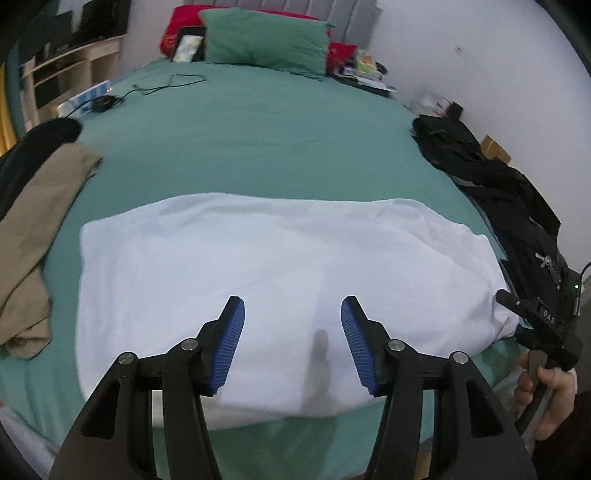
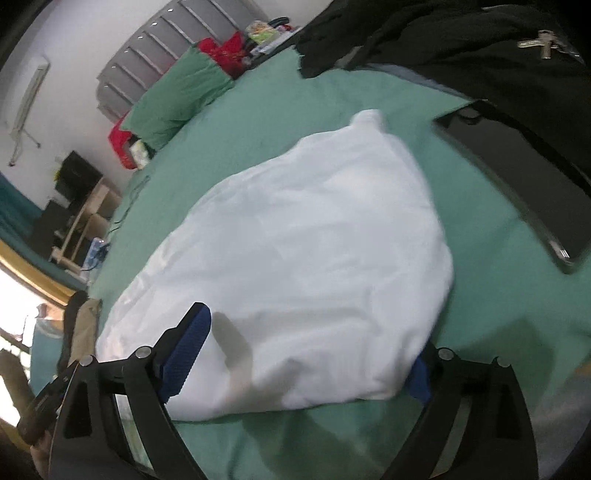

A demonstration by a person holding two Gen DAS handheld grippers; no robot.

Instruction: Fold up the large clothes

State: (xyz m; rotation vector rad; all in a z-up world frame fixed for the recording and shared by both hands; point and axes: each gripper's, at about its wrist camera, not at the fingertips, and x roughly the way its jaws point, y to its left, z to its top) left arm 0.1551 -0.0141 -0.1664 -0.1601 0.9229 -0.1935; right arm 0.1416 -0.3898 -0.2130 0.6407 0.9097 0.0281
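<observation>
A green-sheeted bed stretches ahead of the hand-held gripper to a grey padded headboard. White walls rise to the right. Wooden shelving stands far left.

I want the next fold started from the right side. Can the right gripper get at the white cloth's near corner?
Probably yes: the right gripper is open, its fingers straddling the white cloth near its corner, nothing between them.

Left gripper hovers with its blue pads spread wide, while the right gripper is spread wide too, gripped by the right hand.
</observation>
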